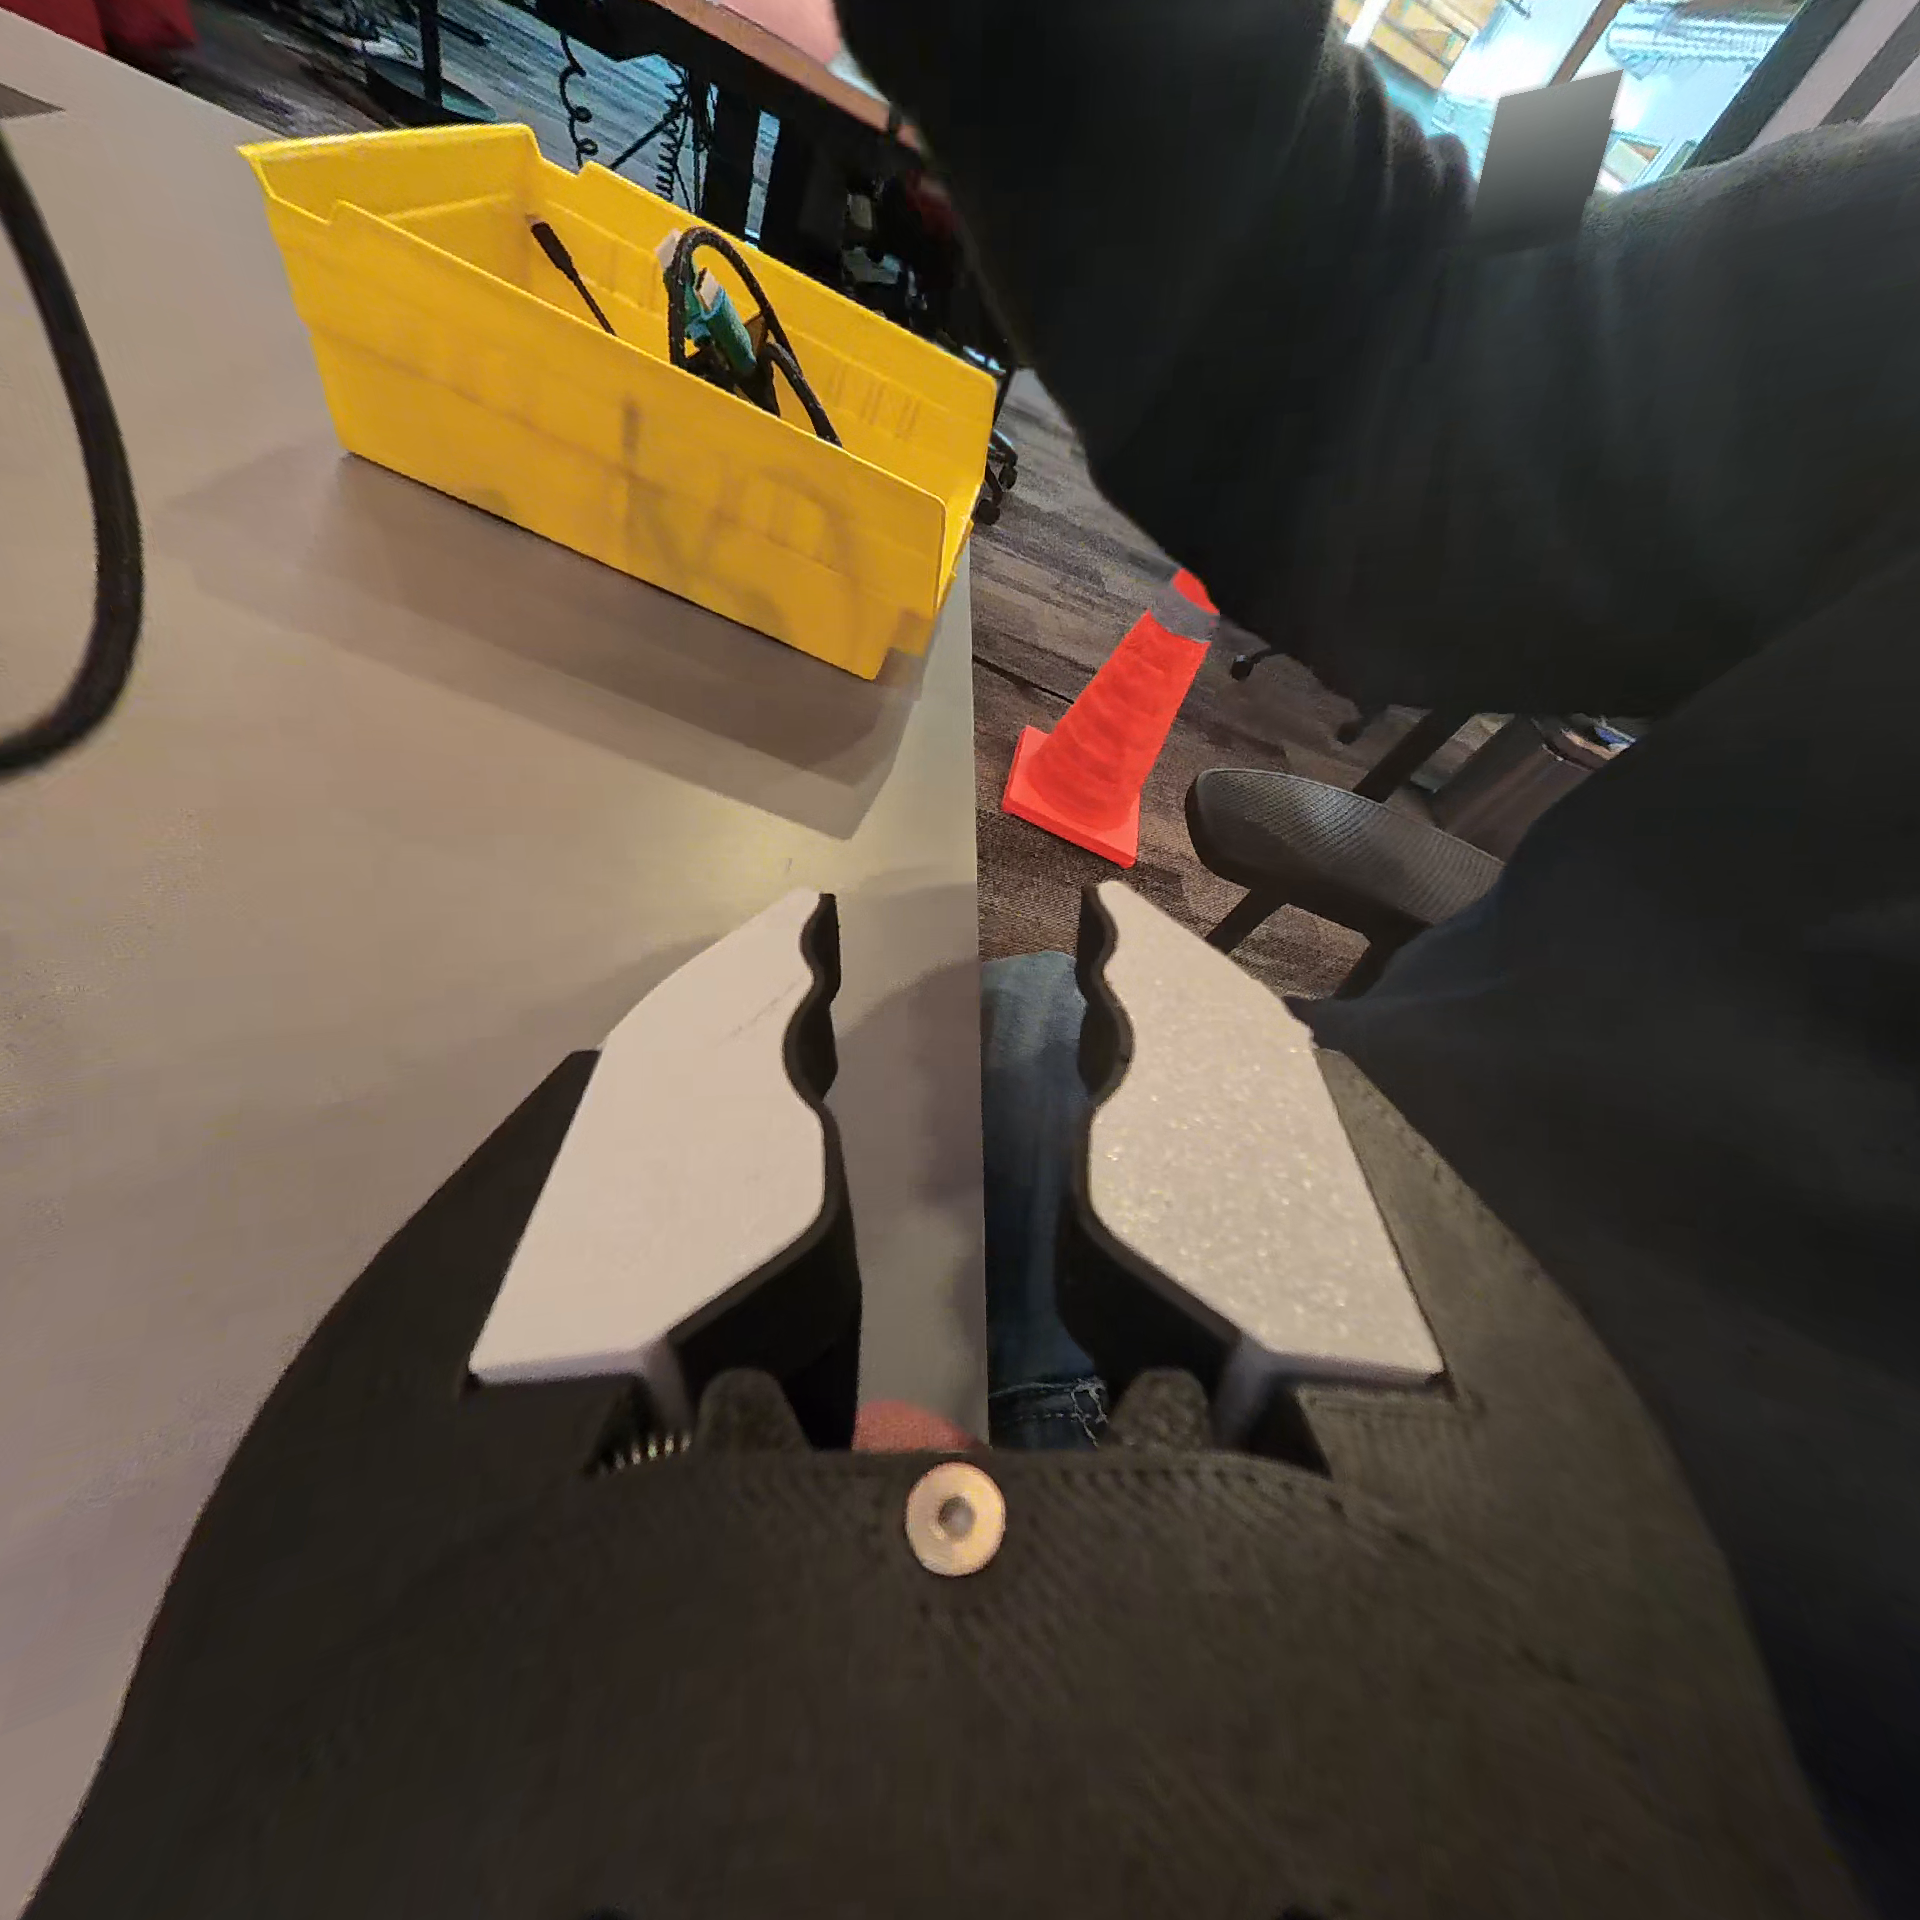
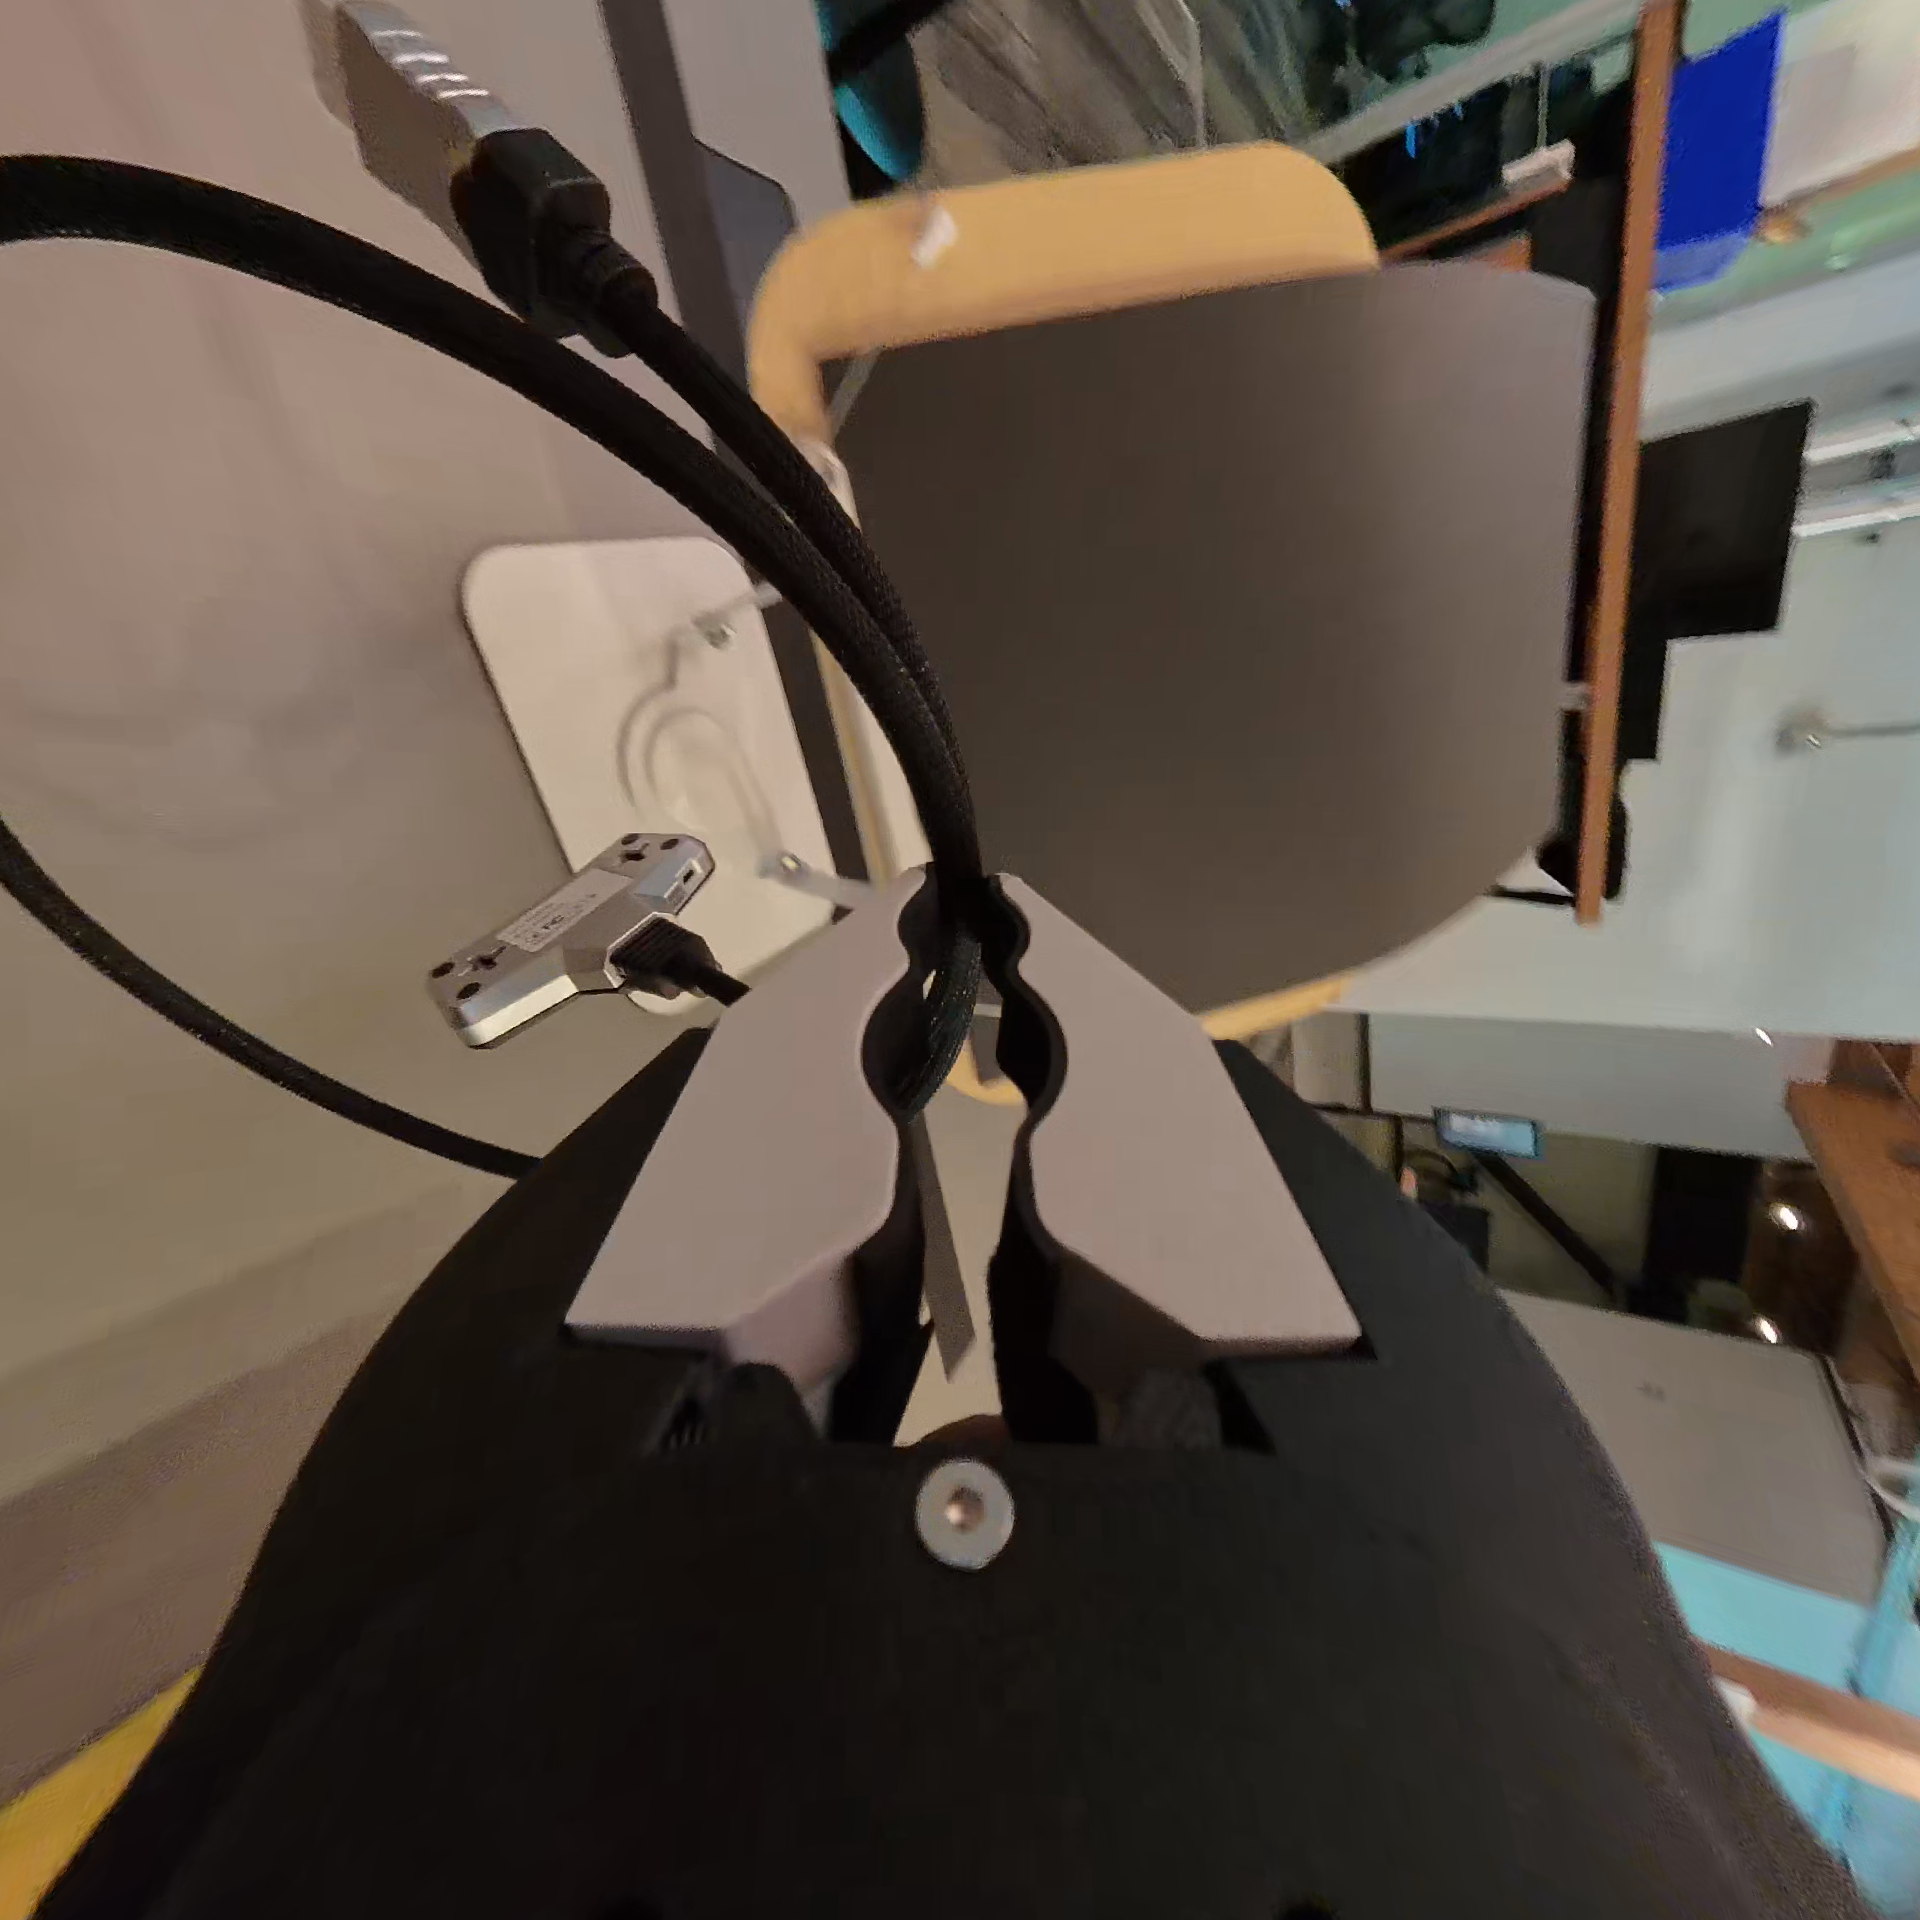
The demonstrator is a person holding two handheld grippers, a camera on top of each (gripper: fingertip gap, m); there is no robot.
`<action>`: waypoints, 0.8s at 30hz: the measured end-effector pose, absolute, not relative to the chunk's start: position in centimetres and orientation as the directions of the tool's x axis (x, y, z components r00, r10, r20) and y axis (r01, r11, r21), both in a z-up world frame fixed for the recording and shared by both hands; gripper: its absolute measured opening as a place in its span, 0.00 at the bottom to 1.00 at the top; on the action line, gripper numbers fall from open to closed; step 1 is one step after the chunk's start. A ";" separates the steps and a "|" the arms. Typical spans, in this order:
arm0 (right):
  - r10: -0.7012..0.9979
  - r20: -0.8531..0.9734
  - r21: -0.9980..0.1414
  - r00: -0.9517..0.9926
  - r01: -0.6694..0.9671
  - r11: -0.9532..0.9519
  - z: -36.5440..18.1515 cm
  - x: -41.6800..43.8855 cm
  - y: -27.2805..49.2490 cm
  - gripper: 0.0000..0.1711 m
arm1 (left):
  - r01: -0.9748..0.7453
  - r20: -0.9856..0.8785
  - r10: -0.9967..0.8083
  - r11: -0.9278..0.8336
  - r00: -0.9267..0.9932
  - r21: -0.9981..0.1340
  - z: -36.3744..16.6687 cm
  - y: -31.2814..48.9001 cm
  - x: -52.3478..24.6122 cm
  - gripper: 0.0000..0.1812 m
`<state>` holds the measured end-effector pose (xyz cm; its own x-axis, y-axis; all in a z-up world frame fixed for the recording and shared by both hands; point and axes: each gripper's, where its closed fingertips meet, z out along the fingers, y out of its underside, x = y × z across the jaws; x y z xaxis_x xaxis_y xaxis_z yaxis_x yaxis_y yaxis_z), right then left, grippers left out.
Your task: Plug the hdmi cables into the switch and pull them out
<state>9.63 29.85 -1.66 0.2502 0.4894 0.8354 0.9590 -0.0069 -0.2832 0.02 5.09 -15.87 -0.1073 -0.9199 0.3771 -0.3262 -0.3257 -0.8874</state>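
Left wrist view: the left tool (image 1: 956, 935) stands apart, nothing between its fingers, poised over the edge of the grey tabletop (image 1: 364, 935). A yellow bin (image 1: 582, 436) with cable ends sits toward 11 o'clock; an orange cone (image 1: 1112, 727) stands on the floor at 1 o'clock.

Right wrist view: the right tool (image 2: 961, 894) is pinched onto doubled black braided HDMI cables (image 2: 831, 540), which arc up to 11 o'clock. The silver switch (image 2: 566, 951) lies at 9 o'clock with what seems one plug seated in it.

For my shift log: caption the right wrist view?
Right tool clamps black braided cables above the small silver switch on grey table.
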 end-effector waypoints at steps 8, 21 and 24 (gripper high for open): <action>0.352 0.866 -0.299 0.356 0.932 -0.206 5.5 21.8 28.2 0.02 | -0.325 0.392 -0.914 -0.342 -0.104 -0.882 -16.1 5.2 0.0 0.24; 0.256 0.851 -0.287 0.458 0.815 -0.503 1.9 39.7 25.3 0.02 | -0.333 0.417 -0.904 -0.368 -0.089 -0.868 -16.8 5.3 0.5 0.24; 0.266 0.836 -0.273 0.481 0.783 -0.558 -1.0 42.4 24.6 0.02 | -0.327 0.432 -0.898 -0.383 -0.089 -0.864 -16.8 5.4 0.5 0.24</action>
<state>42.37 24.63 -0.96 0.4807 0.2659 0.8356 0.7834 -0.5584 -0.2730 0.49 5.43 -16.77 -0.0889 -0.8976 0.4318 -0.3267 -0.3833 -0.8639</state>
